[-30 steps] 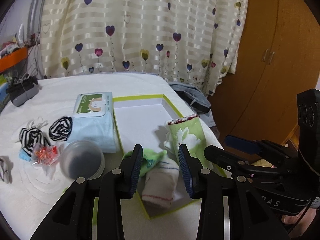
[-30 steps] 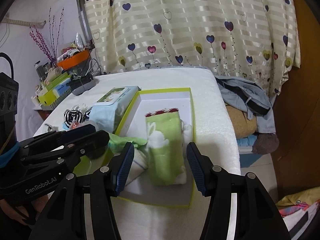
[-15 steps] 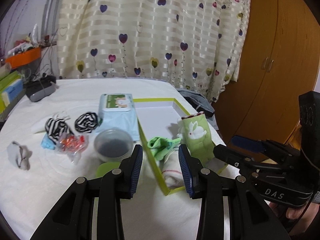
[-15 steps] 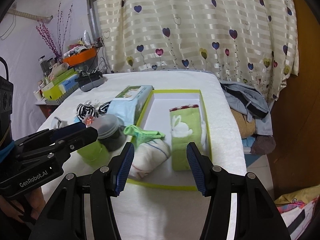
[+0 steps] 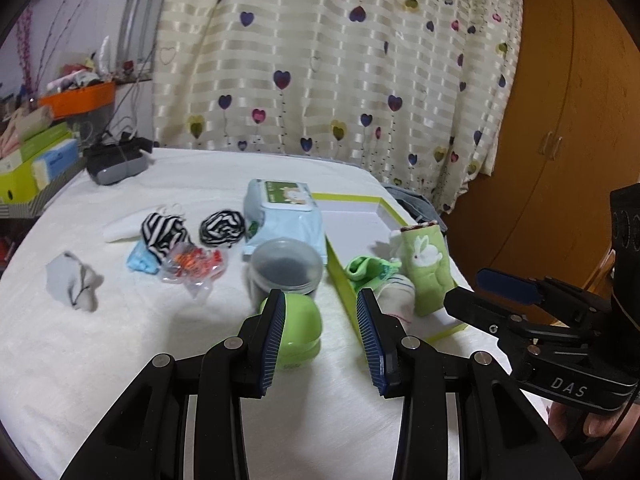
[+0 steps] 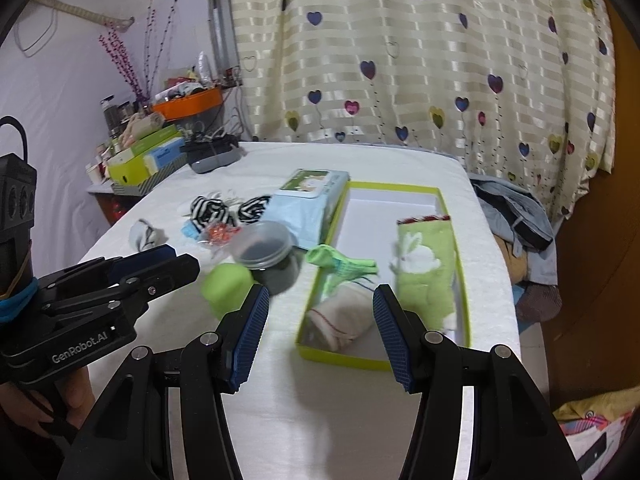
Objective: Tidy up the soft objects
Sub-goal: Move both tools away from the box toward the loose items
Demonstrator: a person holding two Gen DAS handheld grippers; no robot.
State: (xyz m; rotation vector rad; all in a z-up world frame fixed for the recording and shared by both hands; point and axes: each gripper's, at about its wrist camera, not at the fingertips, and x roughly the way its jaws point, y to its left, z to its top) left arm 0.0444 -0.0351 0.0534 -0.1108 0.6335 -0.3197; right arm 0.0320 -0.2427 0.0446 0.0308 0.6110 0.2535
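Socks lie in the green-rimmed box (image 6: 464,280) on the desk (image 6: 320,400): a rabbit sock (image 6: 426,272), a white roll (image 6: 344,314) and a green sock (image 6: 340,262). Striped socks (image 5: 192,228) lie outside it. Left gripper (image 5: 322,336) and right gripper (image 6: 318,328) both hover empty, jaws apart, the right wider.
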